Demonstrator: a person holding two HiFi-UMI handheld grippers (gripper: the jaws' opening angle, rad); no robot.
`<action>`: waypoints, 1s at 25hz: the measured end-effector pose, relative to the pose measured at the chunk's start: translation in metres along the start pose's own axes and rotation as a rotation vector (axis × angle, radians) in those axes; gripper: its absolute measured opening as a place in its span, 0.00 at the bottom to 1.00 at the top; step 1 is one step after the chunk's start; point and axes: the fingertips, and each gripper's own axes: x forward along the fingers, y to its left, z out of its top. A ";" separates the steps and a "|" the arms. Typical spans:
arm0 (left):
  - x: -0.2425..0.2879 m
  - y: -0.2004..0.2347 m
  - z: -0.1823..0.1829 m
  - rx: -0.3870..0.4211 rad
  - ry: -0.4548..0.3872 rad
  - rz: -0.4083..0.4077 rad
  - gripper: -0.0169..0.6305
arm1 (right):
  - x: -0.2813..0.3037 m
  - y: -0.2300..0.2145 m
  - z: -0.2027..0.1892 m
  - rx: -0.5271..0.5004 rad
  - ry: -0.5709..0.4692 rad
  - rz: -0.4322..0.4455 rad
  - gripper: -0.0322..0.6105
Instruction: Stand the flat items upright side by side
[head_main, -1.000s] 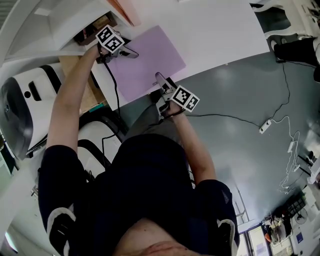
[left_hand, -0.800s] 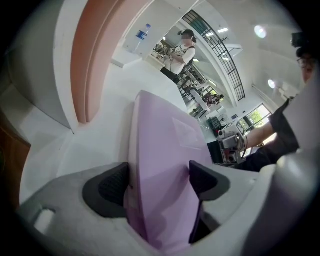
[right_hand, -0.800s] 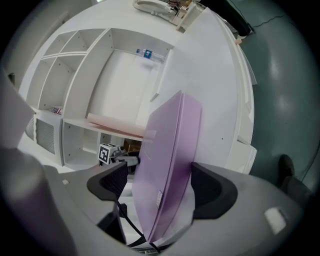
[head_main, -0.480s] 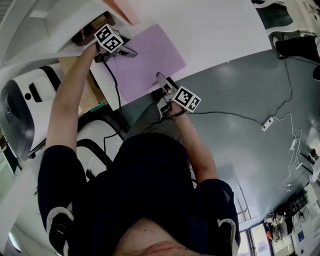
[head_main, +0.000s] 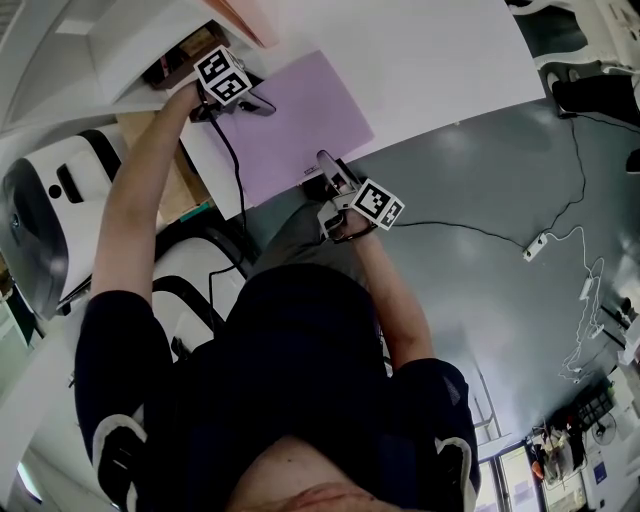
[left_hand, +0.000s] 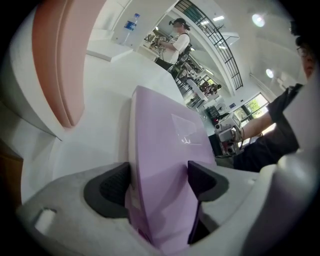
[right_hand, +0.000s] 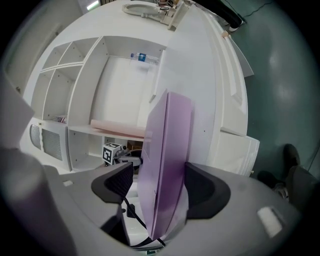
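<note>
White table with a flat purple folder lying at its near left corner. Both grippers have just been closing on it, likely to tip it upright together. The left gripper pinches the far left edge. The right gripper straddles the near edge, one pad not yet touching.

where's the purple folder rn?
Purple folder: head view, upper centre, near edge of the white table; left gripper and right gripper jaws, just now closing, straddle it.
</note>
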 end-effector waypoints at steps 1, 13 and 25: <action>0.001 -0.001 0.000 0.008 0.010 -0.004 0.60 | 0.000 -0.001 -0.001 -0.002 0.007 0.004 0.54; 0.004 -0.006 -0.003 0.019 0.007 -0.017 0.57 | -0.002 -0.015 -0.002 -0.029 0.035 -0.052 0.33; 0.002 -0.005 -0.006 -0.008 -0.121 -0.012 0.58 | -0.006 -0.004 0.010 -0.044 0.009 -0.026 0.29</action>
